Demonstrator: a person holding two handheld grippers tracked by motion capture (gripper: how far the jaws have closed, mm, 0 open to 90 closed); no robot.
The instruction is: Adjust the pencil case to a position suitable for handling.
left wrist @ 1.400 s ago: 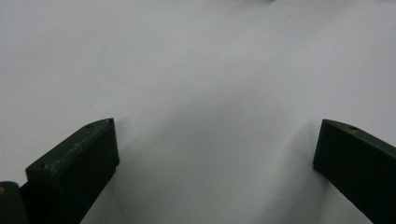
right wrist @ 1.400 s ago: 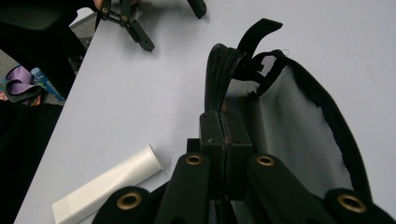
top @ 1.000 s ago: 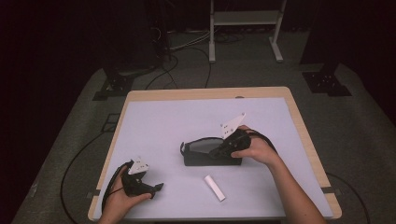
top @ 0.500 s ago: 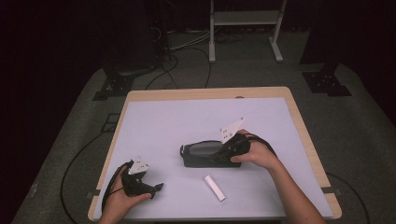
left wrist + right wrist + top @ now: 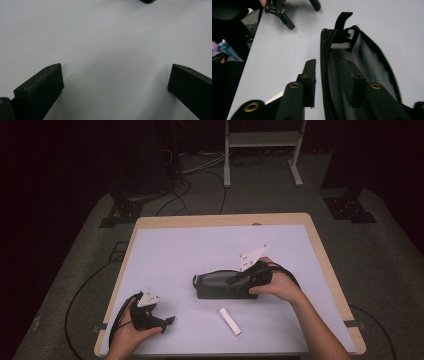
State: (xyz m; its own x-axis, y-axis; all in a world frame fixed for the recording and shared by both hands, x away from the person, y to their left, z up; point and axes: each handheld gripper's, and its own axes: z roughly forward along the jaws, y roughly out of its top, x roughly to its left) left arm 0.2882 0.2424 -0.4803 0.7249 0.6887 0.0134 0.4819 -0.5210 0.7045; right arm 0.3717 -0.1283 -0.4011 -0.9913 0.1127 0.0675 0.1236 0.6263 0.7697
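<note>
Shifted slightly toward 6 o'clock w/ the right tongs [image 5: 239,281] since a sec ago: black pouch [image 5: 220,285], now mid-bench [image 5: 200,245]. Right tongs partly open, one jaw inside the pouch mouth, other outside, straddling the zipper rim [image 5: 323,75]; prob. holding it open for loading. White tube [image 5: 229,321] at 6 o'clock of pouch, near. Left tongs [image 5: 167,322] wide open, empty, at 7 o'clock, well apart.

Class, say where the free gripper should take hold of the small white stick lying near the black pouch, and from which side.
Grip the white stick across its middle, from above. It lies flat and slanted on the table, apart from the pouch, so the left gripper should turn its fingers crosswise to the narrow width.
</note>
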